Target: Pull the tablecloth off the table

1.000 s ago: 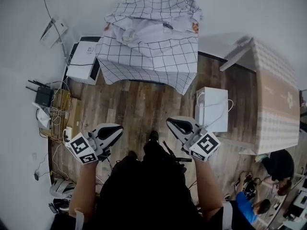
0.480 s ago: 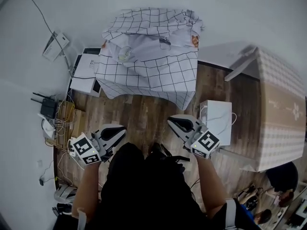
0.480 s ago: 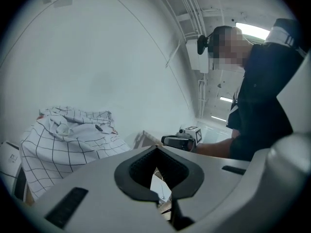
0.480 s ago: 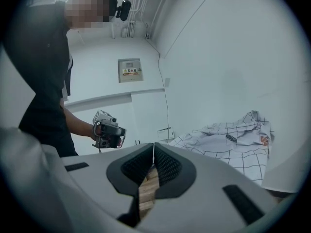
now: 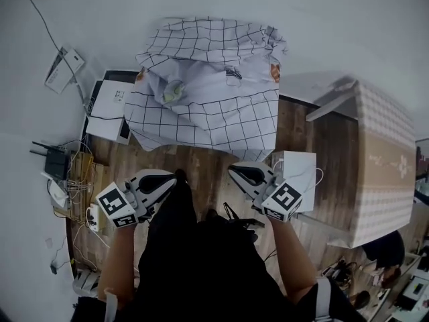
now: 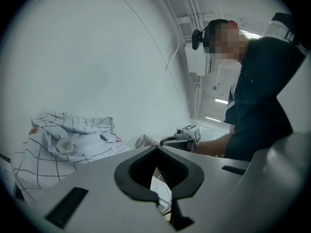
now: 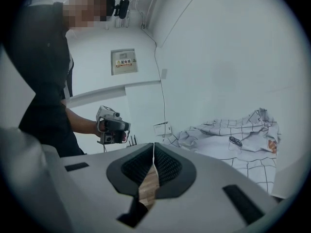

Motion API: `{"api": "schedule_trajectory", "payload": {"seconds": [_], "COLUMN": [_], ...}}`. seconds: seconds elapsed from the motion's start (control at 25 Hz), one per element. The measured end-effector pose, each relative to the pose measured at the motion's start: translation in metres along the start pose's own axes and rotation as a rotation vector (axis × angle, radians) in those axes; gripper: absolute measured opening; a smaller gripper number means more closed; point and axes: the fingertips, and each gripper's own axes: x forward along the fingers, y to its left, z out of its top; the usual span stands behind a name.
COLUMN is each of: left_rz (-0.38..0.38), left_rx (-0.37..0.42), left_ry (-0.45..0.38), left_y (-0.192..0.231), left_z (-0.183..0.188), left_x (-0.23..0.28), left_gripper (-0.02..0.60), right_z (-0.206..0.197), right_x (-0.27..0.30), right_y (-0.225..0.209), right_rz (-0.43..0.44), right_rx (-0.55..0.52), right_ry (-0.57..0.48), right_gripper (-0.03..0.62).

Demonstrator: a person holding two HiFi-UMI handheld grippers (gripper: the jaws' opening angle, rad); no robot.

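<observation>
Since both claws are shut with nothing between their jaws, the move ahead turns on where the tablecloth (image 5: pixel 208 92) lies from them: it is on the far side of both, draped over a table that it covers completely, against the far wall (image 5: pixel 335 25). A strip of bare wooden floor (image 5: pixel 201 163) separates its near hem from the jaw tips. That hem runs left to right across the front of both grippers. The left gripper (image 5: pixel 171 178) points at the hem's left half and the right gripper (image 5: pixel 234 171) at its right half. The right one looks slightly nearer, since the cloth's near right corner hangs lowest just beyond it, beside a white box (image 5: pixel 298 170) on the floor. Only the head view shows this layout, with the hem, the floor gap and both claws together. The left gripper view shows what the head view cannot: the jaws of the left gripper (image 6: pixel 156 148) closed tip to tip and empty, and the cloth (image 6: pixel 73 140) bunched into a rumpled heap off to their left, not straight ahead. The right gripper view mirrors this, with the right gripper (image 7: pixel 154 145) pressed shut, only a sliver of floor showing through the slit, and the cloth (image 7: pixel 233 144) off to its right. By my reading, each claw must open and angle inward to reach the hem.
</observation>
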Motion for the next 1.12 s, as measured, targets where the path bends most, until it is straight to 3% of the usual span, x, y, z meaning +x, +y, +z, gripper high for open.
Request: {"api": "schedule_trajectory", "payload": {"seconds": [0.32, 0.52, 0.8, 0.96, 1.12], "left_rz": [-0.065, -0.081, -0.121, -0.142, -0.111], "left_rx": [-0.013, 0.004, -0.013, -0.005, -0.006], "left_ry": [-0.025, -0.009, 0.029, 0.059, 0.086], "left_y": [0.097, 0.148, 0.184, 0.198, 0.213], "left_z": [0.045, 0.057, 0.054, 0.051, 0.055], "left_x": [-0.016, -0.018, 0.007, 0.027, 0.053], "left_gripper": [0.012, 0.012, 0.013, 0.014, 0.014], "right_z": [0.038, 0.066, 0.061, 0.070, 0.078], "right_x": [0.077, 0.106, 0.108, 0.105, 0.103], "right_y": [-0.040, -0.052, -0.083, -0.113, -0.146], "right_rz": [-0.057, -0.064, -0.131, -0.130, -0.099], "right_rx": [-0.001, 0.024, 0.017, 0.014, -0.018], "right_ry": [0.040, -0.035, 0.006, -0.064, -0.118], "right_gripper": [0.020, 0.020, 0.020, 0.021, 0.023]}}
